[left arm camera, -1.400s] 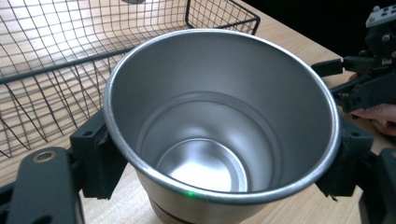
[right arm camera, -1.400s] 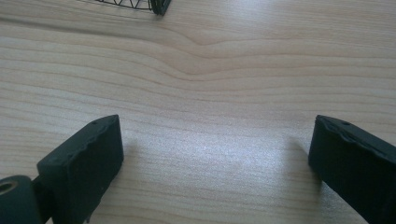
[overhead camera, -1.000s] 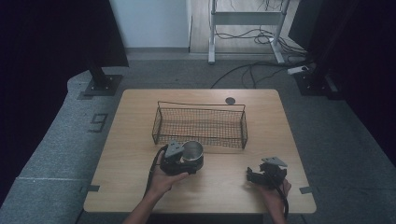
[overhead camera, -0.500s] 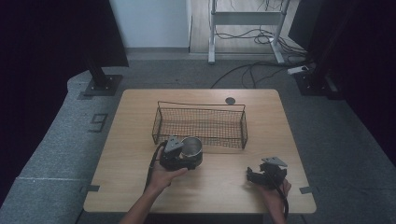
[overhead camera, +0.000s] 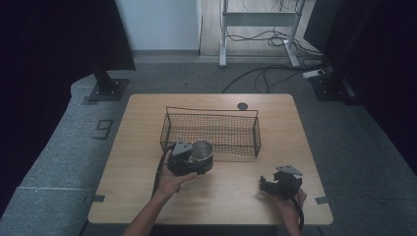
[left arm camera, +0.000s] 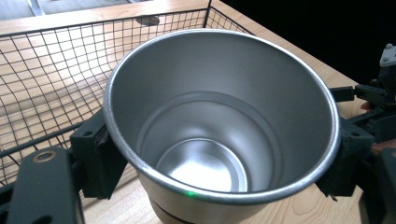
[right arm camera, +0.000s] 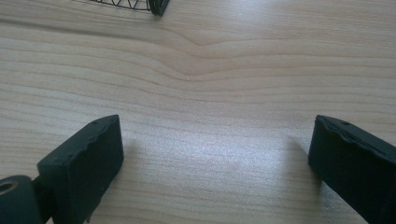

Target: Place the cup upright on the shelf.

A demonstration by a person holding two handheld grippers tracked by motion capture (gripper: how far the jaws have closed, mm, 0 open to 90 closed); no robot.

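- Wooden counter (overhead camera: 236, 196) carries a wire basket (overhead camera: 210, 129).
- Beside the basket, a steel cup (left arm camera: 219, 126) is clamped by the left gripper (overhead camera: 189, 158); slipping on smooth metal is possible.
- Right gripper (overhead camera: 280, 183): jaws wide, empty.

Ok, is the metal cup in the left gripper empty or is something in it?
Empty. The left gripper view looks straight into the metal cup and shows its bare, shiny bottom, nothing inside.

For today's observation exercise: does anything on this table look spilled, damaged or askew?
Nothing stands out. The left gripper holds an empty, undented steel cup upright beside the wire basket; the right gripper rests open on the table.
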